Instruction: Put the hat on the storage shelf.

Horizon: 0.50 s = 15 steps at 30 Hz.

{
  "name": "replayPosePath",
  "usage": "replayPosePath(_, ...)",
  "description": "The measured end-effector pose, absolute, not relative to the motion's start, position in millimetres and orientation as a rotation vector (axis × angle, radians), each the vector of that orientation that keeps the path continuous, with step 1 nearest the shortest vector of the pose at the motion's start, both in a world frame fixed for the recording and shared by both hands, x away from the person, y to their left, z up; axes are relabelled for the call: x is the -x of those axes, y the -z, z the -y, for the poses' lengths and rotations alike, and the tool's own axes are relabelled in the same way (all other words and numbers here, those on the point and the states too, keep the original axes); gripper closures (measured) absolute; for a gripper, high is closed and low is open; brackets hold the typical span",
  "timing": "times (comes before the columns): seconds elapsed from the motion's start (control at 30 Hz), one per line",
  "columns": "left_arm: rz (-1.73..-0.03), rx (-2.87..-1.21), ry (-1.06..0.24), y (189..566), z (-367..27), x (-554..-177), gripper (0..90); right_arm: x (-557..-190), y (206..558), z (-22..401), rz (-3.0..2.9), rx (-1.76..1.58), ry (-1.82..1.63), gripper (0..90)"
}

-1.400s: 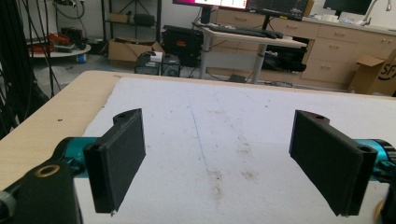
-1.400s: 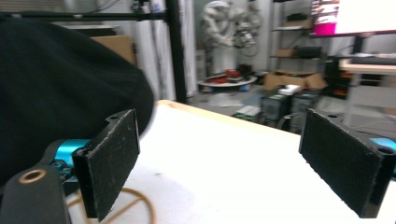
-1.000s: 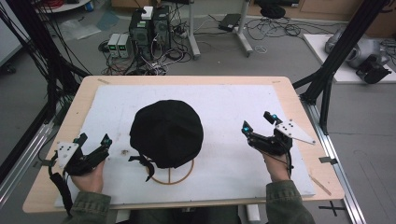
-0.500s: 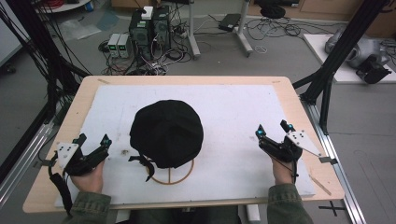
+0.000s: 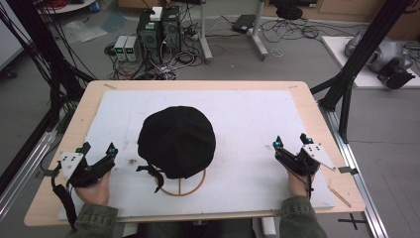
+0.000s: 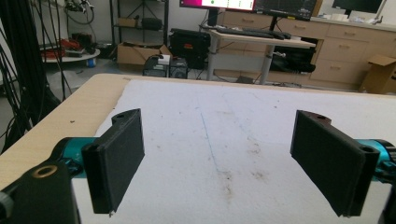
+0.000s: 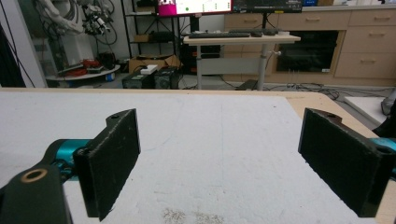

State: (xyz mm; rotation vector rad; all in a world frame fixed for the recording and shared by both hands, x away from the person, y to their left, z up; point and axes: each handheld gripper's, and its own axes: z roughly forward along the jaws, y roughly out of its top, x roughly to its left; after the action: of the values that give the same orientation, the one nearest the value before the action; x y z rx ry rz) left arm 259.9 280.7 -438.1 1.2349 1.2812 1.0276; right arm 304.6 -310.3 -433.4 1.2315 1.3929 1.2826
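Note:
A person's head in a black cap (image 5: 177,141) leans over the near middle of the table, above a thin wooden ring (image 5: 182,186) lying on the white foam sheet (image 5: 247,119). My left gripper (image 5: 99,148) rests low at the near left, open, nothing between its jaws. Its own view shows the left gripper (image 6: 219,161) with only stained foam (image 6: 224,140) ahead. My right gripper (image 5: 291,141) sits at the near right, open and empty. In its own view the right gripper (image 7: 219,163) faces bare foam (image 7: 210,135).
The wooden table (image 5: 84,114) edge frames the foam sheet. Black frame posts (image 5: 354,69) stand at the right, cables and computer boxes (image 5: 158,25) lie on the floor beyond the far edge. A desk with a keyboard (image 7: 233,35) stands far off.
My right gripper has drawn back toward the near right edge and settled lower, its jaws staying open. The left gripper and the head have hardly moved.

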Motion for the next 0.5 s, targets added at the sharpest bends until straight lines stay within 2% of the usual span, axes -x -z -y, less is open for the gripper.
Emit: replayPosePath(0.5, -1.282, -1.227, -1.025, 436.9, -280.8, -258.9, 17.9, -303.5, 433.2, 308.5, -1.395, -1.239, -1.274, 12.0)
